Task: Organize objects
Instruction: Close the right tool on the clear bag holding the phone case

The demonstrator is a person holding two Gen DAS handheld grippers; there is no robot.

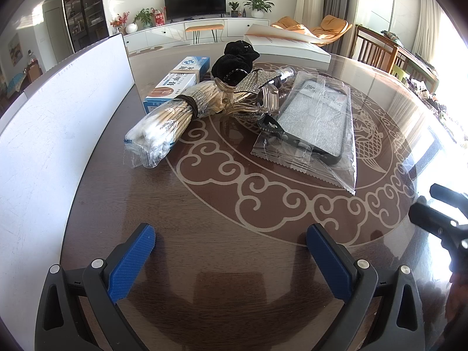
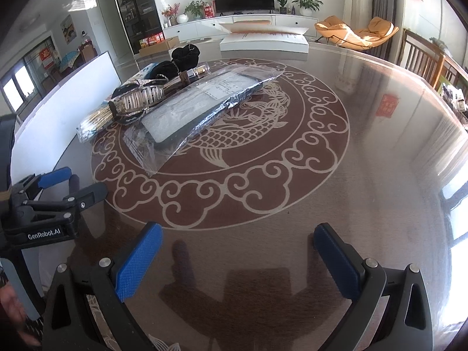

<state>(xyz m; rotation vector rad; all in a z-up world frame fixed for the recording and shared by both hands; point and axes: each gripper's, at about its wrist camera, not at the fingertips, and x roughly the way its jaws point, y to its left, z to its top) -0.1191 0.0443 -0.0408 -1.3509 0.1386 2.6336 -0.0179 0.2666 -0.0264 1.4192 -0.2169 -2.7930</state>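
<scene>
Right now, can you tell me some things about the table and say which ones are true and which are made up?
1. Both grippers are open and hold nothing. True: the left gripper and right gripper each show a wide gap between the fingers.
2. The phone case is still in a clear plastic bag. True.
3. The cotton swabs are spilled all over the table. False: they are bundled in a clear wrapper.
4. The black scrunchie lies alone by the grippers. False: it sits in the pile at the far side.
</scene>
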